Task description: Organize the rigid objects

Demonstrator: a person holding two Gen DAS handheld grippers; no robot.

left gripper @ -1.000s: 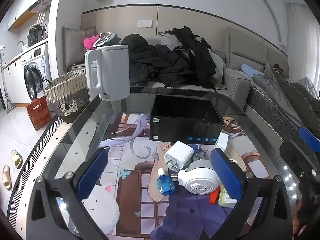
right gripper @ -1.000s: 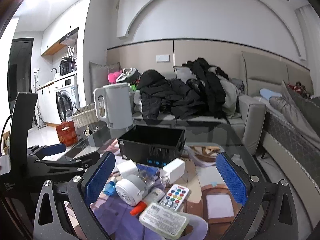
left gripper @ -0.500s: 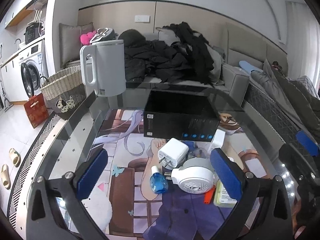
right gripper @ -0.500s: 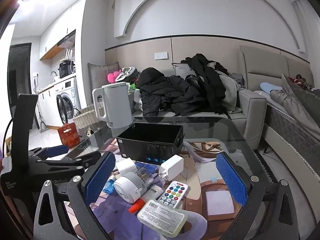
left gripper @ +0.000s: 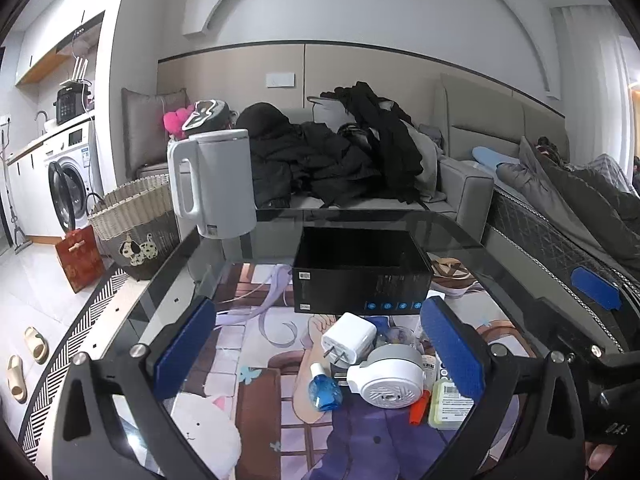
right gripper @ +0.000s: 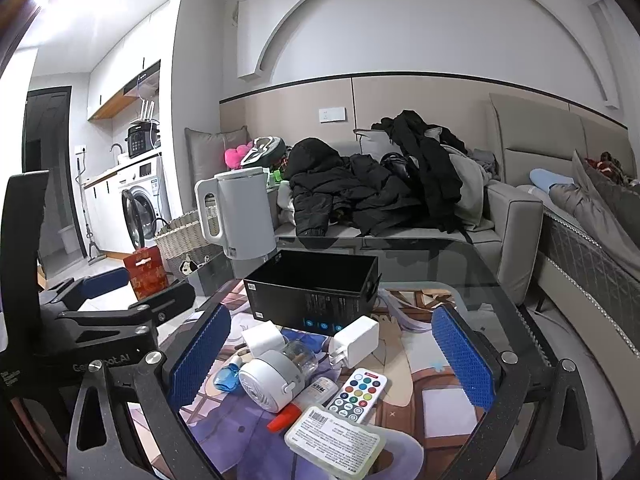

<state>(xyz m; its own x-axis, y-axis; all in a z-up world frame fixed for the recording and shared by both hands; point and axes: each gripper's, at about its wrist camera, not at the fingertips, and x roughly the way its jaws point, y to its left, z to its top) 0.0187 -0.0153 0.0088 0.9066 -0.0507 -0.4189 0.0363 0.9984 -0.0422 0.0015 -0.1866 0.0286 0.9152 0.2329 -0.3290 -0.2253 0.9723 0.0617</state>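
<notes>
An open black box [left gripper: 360, 276] [right gripper: 316, 292] stands on the glass table, nothing visible inside it. In front of it lies a heap of small items: a white plug adapter [left gripper: 349, 338] [right gripper: 262, 338], a round white and grey device [left gripper: 390, 378] [right gripper: 268, 380], a blue bottle [left gripper: 325, 390] [right gripper: 225, 378], a white charger [right gripper: 356, 340], a remote with coloured buttons [right gripper: 358, 392] and a flat labelled case [right gripper: 334, 442] [left gripper: 446, 400]. My left gripper [left gripper: 316, 352] is open above the heap, holding nothing. My right gripper [right gripper: 330, 356] is open too, above the same heap.
A white kettle [left gripper: 212, 184] [right gripper: 240, 212] stands at the table's far left corner. A printed mat [left gripper: 260, 364] covers the table. A sofa piled with black clothes [left gripper: 340, 164] runs behind. A wicker basket [left gripper: 134, 224] and red bag [left gripper: 80, 258] sit on the floor left.
Both views have tilted upward, so the table and heap sit lower in frame. Both grippers stay open and nothing on the table has moved.
</notes>
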